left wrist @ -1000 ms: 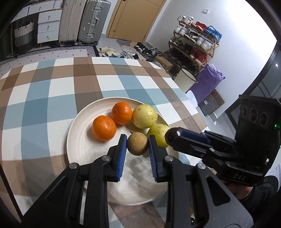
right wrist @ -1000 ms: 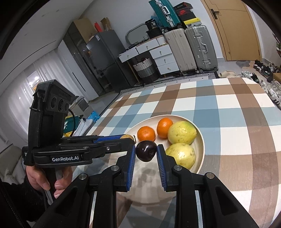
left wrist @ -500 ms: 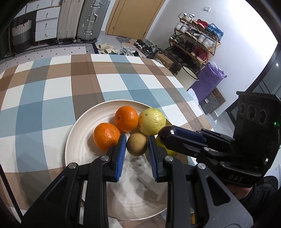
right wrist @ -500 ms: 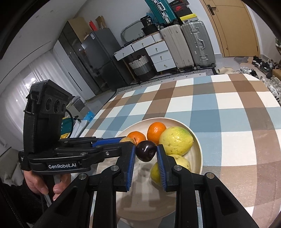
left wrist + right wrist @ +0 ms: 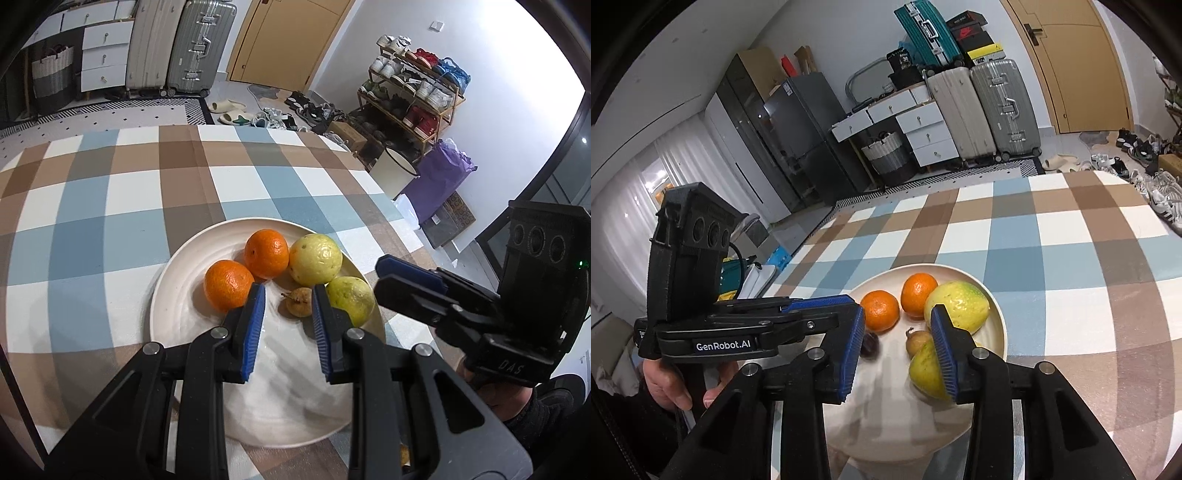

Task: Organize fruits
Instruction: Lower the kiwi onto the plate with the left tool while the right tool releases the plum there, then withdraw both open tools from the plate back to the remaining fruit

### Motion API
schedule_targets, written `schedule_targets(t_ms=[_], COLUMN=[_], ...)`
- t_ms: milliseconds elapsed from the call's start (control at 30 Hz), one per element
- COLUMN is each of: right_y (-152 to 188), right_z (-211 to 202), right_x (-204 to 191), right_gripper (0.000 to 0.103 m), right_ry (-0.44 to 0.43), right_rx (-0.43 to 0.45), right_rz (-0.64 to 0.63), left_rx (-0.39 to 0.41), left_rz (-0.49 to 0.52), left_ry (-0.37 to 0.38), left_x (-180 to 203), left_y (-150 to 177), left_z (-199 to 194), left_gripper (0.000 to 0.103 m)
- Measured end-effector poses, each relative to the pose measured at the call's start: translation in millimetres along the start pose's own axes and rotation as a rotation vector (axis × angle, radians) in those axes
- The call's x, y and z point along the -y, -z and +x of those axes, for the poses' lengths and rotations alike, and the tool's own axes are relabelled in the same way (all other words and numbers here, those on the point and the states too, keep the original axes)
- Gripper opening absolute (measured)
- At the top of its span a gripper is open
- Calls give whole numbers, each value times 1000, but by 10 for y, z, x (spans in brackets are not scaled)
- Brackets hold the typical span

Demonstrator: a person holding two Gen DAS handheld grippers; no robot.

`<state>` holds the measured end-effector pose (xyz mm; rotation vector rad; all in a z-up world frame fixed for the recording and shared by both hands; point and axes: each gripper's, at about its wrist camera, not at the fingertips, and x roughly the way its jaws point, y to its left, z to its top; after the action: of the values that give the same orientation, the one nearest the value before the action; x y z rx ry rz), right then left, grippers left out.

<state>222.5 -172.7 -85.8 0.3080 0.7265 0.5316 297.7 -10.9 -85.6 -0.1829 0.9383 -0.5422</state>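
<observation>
Right gripper (image 5: 897, 317) jaws had just been opening: pads apart, gripping nothing, and the dark plum (image 5: 868, 345) lay loose on the plate (image 5: 177, 295) just inside the left-hand pad. Left gripper (image 5: 288, 291) showed a narrow gap and was empty. The small brown fruit (image 5: 298, 302) sat on the plate just past its tips, near plate centre, and contact with the pad at its 3 o'clock couldn't be ruled out. Reading the plate from the left wrist view, one orange (image 5: 229, 290) was at 10 o'clock, the other orange (image 5: 266, 253) at 12, one yellow-green fruit (image 5: 315, 258) at 1 and another yellow-green fruit (image 5: 351, 299) at 3. It looked like a release step, so the plan was to open wider, then lift both tools straight back along their own fingers with no sideways sweep. The fruit was round and would probably roll if nudged. In the way, the right pad overlapped the 3 o'clock fruit, an orange sat just beside the left tool's pad, and the two tools were near each other. The checked tablecloth (image 5: 110, 206) was bare around the plate.
</observation>
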Motion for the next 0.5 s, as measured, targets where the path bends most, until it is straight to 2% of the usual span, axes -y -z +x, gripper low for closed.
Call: schedule_targets(t_ms=[500], right_y=[85], right_z=[-507], right_x=[-301], right_gripper=[45], right_ry=[-1], right_rx=[68], right_rz=[-31], left_rx=[60], left_rz=[48], left_ry=[-58], left_x=[349], left_y=[355], left_z=[-611], left_gripper=[26])
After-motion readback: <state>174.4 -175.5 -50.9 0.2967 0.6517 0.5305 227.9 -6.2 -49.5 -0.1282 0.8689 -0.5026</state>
